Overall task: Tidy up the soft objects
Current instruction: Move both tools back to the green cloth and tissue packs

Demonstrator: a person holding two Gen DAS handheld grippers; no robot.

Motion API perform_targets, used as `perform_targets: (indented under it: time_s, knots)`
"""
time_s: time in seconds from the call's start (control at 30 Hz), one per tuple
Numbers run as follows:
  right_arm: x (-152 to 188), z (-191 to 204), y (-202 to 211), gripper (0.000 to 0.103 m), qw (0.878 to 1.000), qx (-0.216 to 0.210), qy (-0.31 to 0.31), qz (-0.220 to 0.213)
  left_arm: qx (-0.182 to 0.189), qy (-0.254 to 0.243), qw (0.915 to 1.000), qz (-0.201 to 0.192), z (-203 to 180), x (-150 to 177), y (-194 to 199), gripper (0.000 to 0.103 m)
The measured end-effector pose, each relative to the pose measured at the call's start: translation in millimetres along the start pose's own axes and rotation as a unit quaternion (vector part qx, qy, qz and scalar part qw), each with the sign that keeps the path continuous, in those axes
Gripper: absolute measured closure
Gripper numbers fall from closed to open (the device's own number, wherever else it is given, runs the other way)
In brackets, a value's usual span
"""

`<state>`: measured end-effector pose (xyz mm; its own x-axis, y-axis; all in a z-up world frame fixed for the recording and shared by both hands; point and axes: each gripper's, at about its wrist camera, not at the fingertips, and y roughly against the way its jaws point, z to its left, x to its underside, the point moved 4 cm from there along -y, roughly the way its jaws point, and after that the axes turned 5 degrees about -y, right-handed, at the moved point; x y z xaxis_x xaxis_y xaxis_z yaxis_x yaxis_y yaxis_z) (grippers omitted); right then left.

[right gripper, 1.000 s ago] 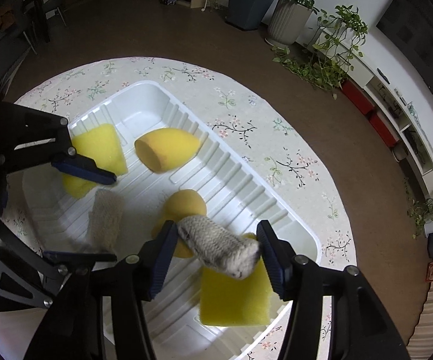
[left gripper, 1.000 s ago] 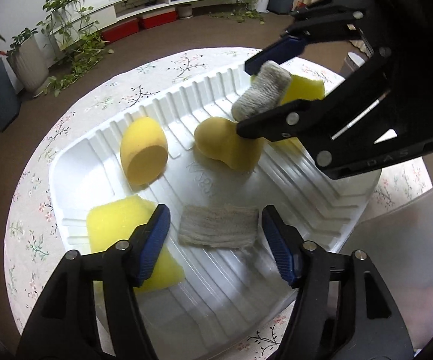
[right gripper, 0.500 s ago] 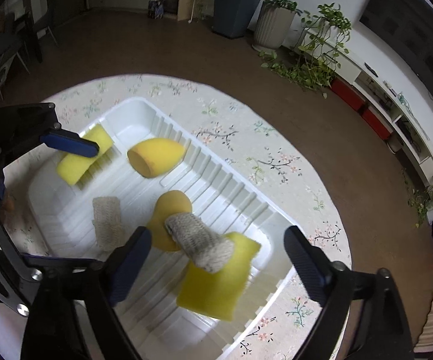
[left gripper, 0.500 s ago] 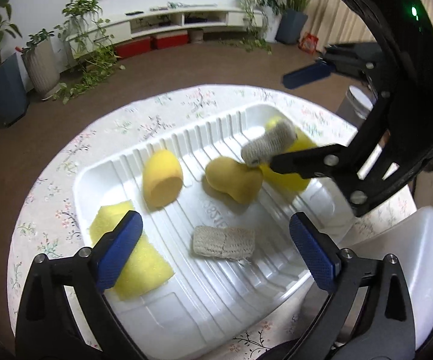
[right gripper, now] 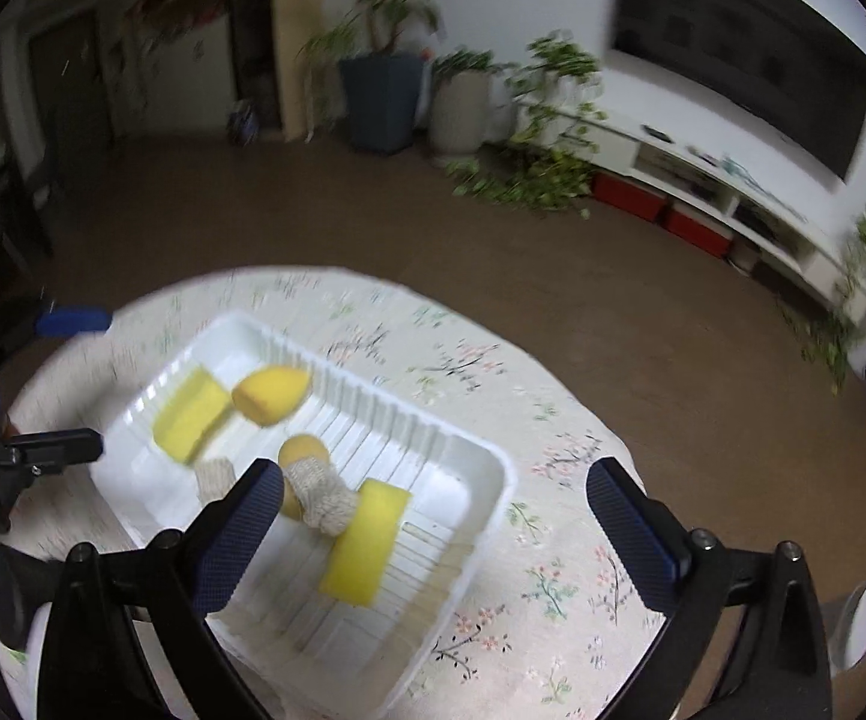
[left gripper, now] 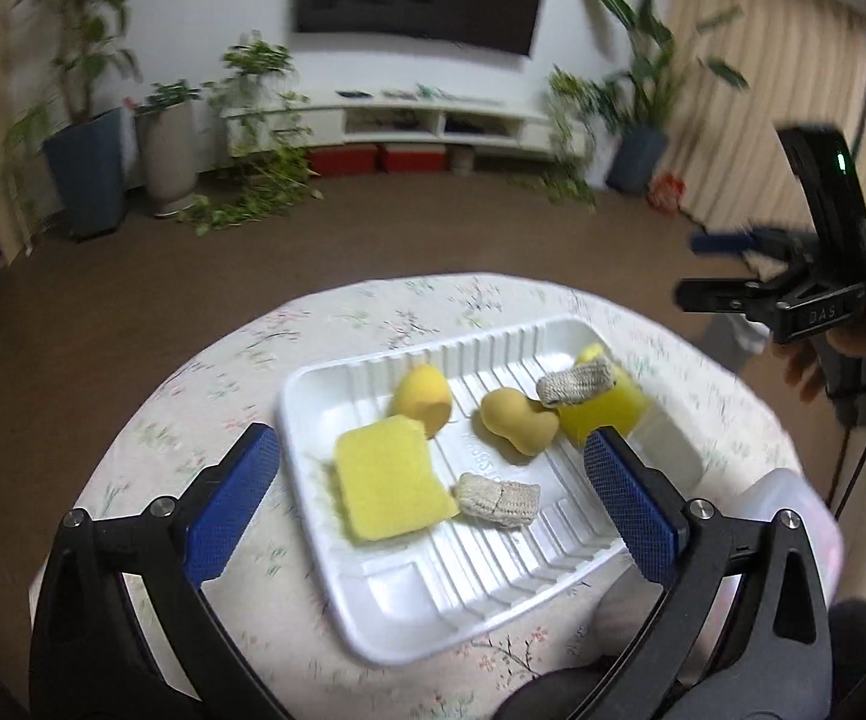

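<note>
Both tools are clear above the round floral bench (left gripper: pixel 204 396), and the white ribbed tray (left gripper: pixel 408 624) sits below and ahead of them with all six soft pieces inside. The left tool (left gripper: pixel 433 492) has its jaws spread as wide as they go, gripping nothing; the right tool (right gripper: pixel 433 525) is just as wide and just as empty.

Biggest worry is the tray itself: it looks light, so a careless dip could nudge it toward the bench edge. Next, the far yellow sponge (left gripper: pixel 604 414) leans on the tray wall, and the knitted roll (left gripper: pixel 577 383) rests on top of it, so it could tumble off. The near sponge (left gripper: pixel 387 486), flat knit piece (left gripper: pixel 496 499), egg-shaped puff (left gripper: pixel 422 401) and gourd-shaped puff (left gripper: pixel 517 421) lie close together, so wide jaws might snag two at once.
</note>
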<state>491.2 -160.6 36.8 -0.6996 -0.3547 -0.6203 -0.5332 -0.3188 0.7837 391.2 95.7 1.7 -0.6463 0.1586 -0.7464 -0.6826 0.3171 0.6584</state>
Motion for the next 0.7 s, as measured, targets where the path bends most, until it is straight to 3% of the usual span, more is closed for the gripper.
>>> perform_targets:
  time_s: [0.23,0.7]
  knots:
    - [29,-30,40,0.0,0.997,0.005,-0.072,-0.029,-0.013,0.046,0.9987,-0.018,9,34,39,0.0]
    - [155,-25,100,0.0,0.989,-0.014,-0.143,-0.04,-0.029,0.078,0.9959,-0.037,-23,136,129,0.0]
